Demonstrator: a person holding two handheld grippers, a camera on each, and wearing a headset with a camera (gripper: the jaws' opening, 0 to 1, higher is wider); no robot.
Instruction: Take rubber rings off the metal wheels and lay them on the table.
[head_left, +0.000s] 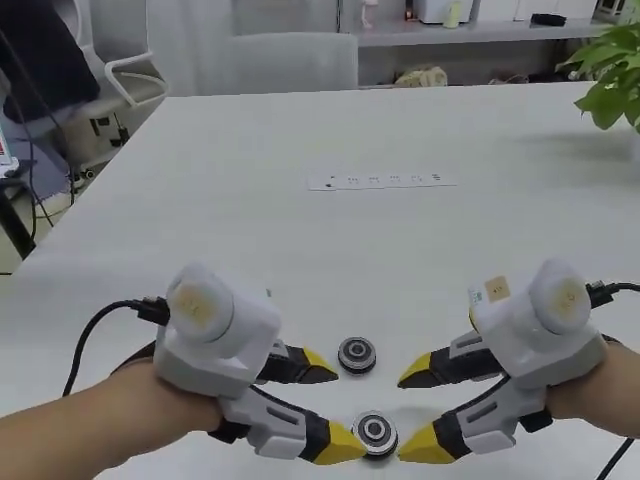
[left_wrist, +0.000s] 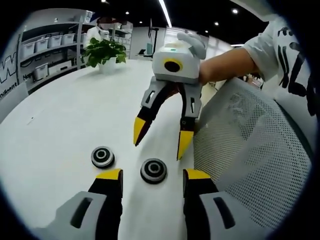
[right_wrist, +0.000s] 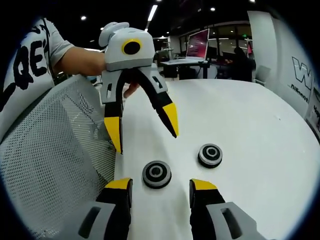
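One wheel lies flat on the table between the facing tips of the left gripper and right gripper; a second wheel sits just beyond. Both grippers gape, holding nothing. Rubber rings blend into the dark wheel rims and are hard to make out.

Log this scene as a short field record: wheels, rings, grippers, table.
near metal wheel: on white table, between both grippers' open jaws, not gripped
far metal wheel: on table beyond it, apart
rubber rings: dark, seemingly on both wheels
left gripper: open, aimed at near wheel
right gripper: open, facing left gripper
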